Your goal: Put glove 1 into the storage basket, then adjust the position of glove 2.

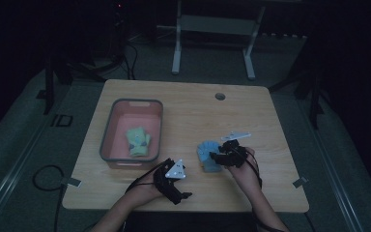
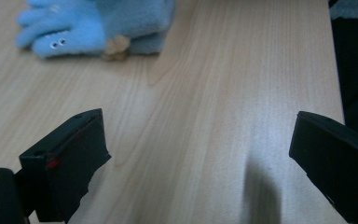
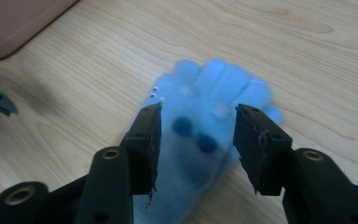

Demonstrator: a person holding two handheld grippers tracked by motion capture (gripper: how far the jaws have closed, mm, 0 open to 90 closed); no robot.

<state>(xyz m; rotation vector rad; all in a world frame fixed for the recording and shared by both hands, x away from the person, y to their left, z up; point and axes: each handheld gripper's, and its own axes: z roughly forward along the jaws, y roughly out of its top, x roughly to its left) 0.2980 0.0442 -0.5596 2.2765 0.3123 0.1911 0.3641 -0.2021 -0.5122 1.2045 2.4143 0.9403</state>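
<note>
A light blue glove (image 1: 206,155) with small googly eyes lies flat on the wooden table (image 1: 193,116), right of the middle. My right gripper (image 1: 216,157) hovers over its cuff end, and in the right gripper view the jaws (image 3: 196,126) stand apart on either side of the blue glove (image 3: 209,88) without pressing it. My left gripper (image 1: 179,182) rests near the table's front edge, jaws wide apart (image 2: 198,140) with bare wood between them. The blue glove (image 2: 93,28) lies beyond it. A green glove (image 1: 138,141) lies inside the pink bin (image 1: 107,130).
The grey-rimmed pink bin stands at the table's left; its corner (image 3: 14,23) shows in the right gripper view. A round cable hole (image 1: 220,96) sits near the table's far edge. A white desk frame (image 1: 212,43) stands on the floor behind.
</note>
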